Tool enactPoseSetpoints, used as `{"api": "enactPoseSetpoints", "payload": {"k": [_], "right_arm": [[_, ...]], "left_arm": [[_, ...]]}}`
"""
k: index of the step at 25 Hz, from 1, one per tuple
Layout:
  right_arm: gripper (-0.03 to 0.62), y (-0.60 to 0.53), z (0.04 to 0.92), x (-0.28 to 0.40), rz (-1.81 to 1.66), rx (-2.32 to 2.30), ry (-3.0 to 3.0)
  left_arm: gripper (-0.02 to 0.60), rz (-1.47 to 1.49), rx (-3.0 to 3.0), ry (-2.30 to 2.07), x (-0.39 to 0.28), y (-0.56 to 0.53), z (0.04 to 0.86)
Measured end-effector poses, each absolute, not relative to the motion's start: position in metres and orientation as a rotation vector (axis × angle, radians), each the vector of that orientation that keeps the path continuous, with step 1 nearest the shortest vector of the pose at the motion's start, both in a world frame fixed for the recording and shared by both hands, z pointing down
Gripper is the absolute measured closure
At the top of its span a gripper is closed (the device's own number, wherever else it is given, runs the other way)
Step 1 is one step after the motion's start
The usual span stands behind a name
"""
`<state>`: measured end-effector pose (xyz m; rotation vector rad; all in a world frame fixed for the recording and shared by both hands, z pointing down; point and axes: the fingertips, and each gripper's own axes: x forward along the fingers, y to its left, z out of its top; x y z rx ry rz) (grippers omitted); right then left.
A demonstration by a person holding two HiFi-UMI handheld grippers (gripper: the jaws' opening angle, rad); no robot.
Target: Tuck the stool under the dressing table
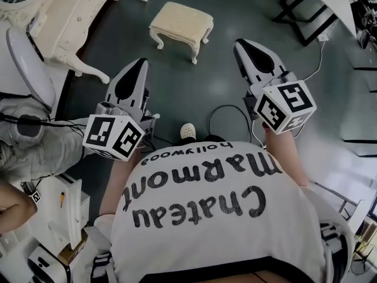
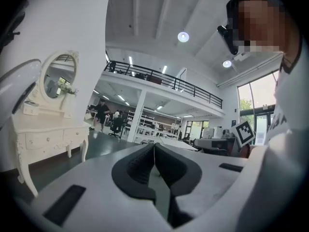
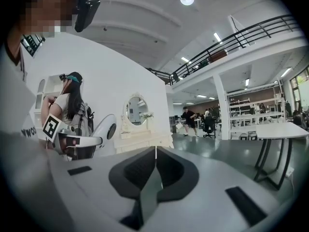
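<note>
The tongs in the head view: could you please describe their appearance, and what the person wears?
The left tongs and right tongs are pale grey tapered shells with black padded insides. Each carries a white cube printed with black square markers. The person wears a white T-shirt with black lettering.

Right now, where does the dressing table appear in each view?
Head view: dressing table at top left.
Left gripper view: dressing table at left edge, below its oval mirror.
Right gripper view: dressing table left of centre, beyond the jaws.
Shared landmark: white oval shell beside it.
</note>
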<state>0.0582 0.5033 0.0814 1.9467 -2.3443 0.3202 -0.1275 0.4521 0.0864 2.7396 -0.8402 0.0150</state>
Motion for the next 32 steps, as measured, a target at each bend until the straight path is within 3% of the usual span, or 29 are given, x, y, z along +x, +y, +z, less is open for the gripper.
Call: {"api": "enactPoseSetpoints", "payload": {"k": [13,23,32], "right_arm": [[0.567,0.42,0.119,0.061,0.357,1.903,-2.279],[0.566,0.339,0.129,0.108,0.342,1.83,-2.316],[0.567,0.22,0.126,0.184,0.309,1.627,-2.418]], "left_arm": [[0.557,0.052,2.707,-0.765,-0.121,0.372,0.128],[0.557,0.062,2.664,-0.886,-0.09,0.3,0.14],[0.557,-0.001,2.582,-1.047,-0.016,0.21,0.137]]}}
